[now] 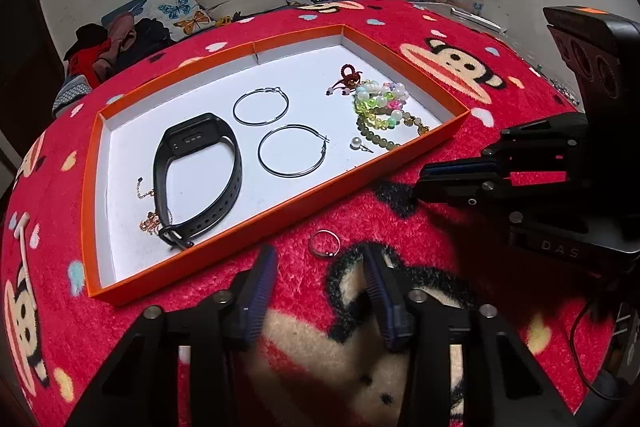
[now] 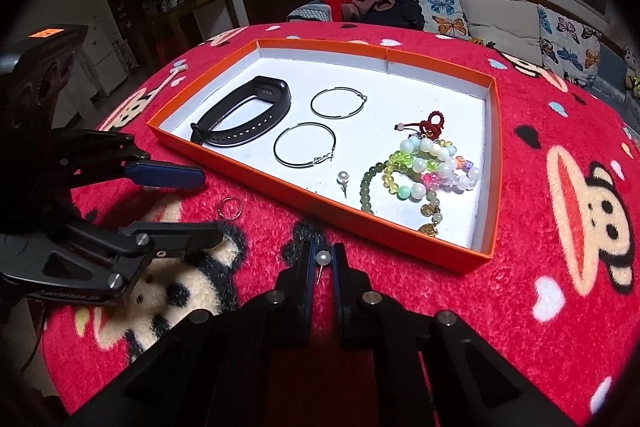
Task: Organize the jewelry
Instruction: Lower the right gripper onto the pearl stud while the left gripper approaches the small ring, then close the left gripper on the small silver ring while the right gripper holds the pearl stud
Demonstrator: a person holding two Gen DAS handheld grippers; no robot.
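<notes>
Right tongs [image 2: 322,259] clamp a pearl earring [image 2: 322,258]; left tongs [image 1: 320,267] apart near ring [image 1: 325,243].

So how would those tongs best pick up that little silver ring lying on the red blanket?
The thin silver ring lies flat on the fuzzy red blanket, just ahead of the open left tongs. I'd come straight down, one finger either side, pinching across its band; lying flat, it offers no upright edge.
</notes>
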